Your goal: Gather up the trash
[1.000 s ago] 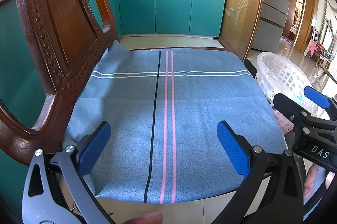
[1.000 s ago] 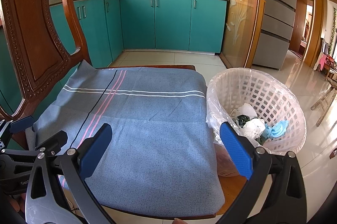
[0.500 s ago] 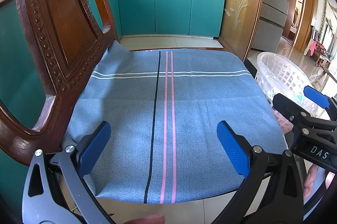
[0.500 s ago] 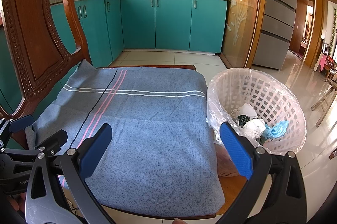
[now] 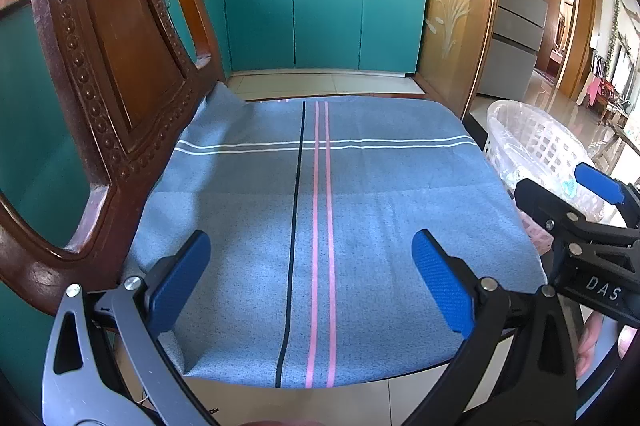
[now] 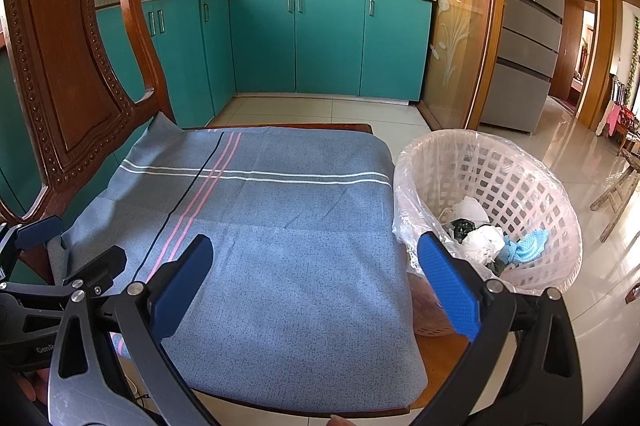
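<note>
Over the cloth-covered chair seat: both grippers idle, trash already in the basket.

Left gripper [image 5: 310, 282] and right gripper [image 6: 316, 280] hover side by side above the blue striped cloth [image 6: 260, 226], each spread wide and holding nothing. No loose item shows on the cloth. Crumpled white, dark and blue trash [image 6: 488, 244] lies inside the lined white basket [image 6: 532, 181] just beside the seat's right edge. Collection appears finished or between items; the next move calls for finding any remaining trash elsewhere before closing on it.
</note>
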Demonstrator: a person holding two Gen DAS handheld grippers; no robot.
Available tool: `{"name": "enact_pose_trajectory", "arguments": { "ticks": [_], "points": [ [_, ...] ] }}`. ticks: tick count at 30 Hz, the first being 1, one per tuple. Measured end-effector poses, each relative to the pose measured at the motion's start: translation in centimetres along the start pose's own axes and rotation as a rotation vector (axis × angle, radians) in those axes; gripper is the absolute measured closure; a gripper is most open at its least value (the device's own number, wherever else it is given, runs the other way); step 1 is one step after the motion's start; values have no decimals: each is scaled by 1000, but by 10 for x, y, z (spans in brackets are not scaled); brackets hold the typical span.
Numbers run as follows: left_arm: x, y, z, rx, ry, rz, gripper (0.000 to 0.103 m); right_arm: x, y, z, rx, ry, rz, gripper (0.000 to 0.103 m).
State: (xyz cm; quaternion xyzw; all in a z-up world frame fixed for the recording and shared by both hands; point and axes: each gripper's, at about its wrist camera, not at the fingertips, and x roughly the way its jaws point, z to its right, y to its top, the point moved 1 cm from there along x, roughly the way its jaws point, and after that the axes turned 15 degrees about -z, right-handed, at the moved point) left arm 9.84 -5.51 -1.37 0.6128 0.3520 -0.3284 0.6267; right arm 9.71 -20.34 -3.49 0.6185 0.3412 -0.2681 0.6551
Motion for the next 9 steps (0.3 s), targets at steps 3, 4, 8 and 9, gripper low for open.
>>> {"name": "enact_pose_trajectory", "arguments": {
  "ticks": [3, 4, 8, 9],
  "points": [
    [1, 2, -2, -10, -4, -8, 3, 0, 0, 0, 1, -2, 0, 3],
    [1, 2, -2, -12, -4, -10, 3, 0, 0, 0, 2, -1, 1, 3],
    [2, 2, -1, -11, -3, -12, 3, 0, 0, 1, 1, 1, 0, 3],
    [2, 2, -1, -9, -3, -11, 3, 0, 0, 1, 1, 1, 0, 3]
  ]
}}
